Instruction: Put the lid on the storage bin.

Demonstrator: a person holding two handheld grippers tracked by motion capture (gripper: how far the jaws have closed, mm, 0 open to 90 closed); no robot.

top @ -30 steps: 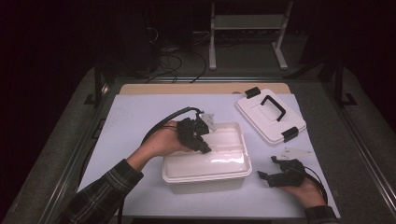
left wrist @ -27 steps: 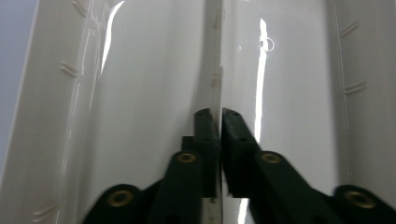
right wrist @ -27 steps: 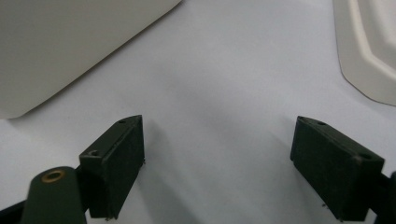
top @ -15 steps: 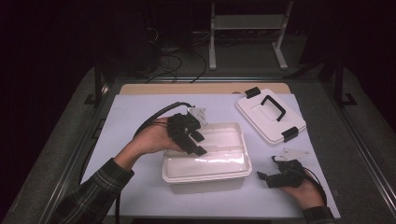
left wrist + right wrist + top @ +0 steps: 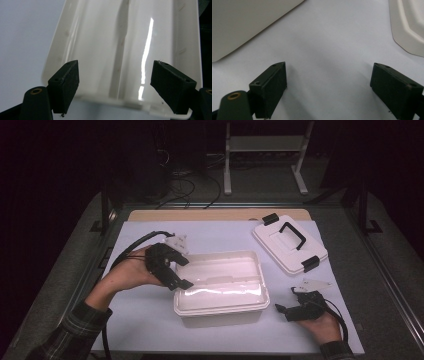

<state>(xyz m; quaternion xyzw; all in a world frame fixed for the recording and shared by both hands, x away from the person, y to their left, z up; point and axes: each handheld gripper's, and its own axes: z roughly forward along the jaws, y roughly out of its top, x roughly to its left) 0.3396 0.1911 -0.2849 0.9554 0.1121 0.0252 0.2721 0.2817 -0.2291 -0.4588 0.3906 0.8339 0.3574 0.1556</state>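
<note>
Box: we see a white plastic box (image 5: 222, 287), lid off, in the middle of the surface (image 5: 140, 320), which is covered by a pale sheet.
Left gripper: we find the left gripper (image 5: 177, 270) at the box's left end, held in the person's left hand (image 5: 125, 275); its fingers (image 5: 66, 86) are spread wide, one on either side of the near rim in the left gripper view, holding nothing. Whether they touch the rim, we cannot tell.
Right gripper: we note the right gripper (image 5: 285, 302) low over the sheet, just right of the box, in the right hand (image 5: 320, 327); its fingers (image 5: 270, 87) are spread apart with bare sheet between them.
Lid: a white lid (image 5: 290, 242) with a black handle and black clips lies flat at the far right, apart from the box.
</note>
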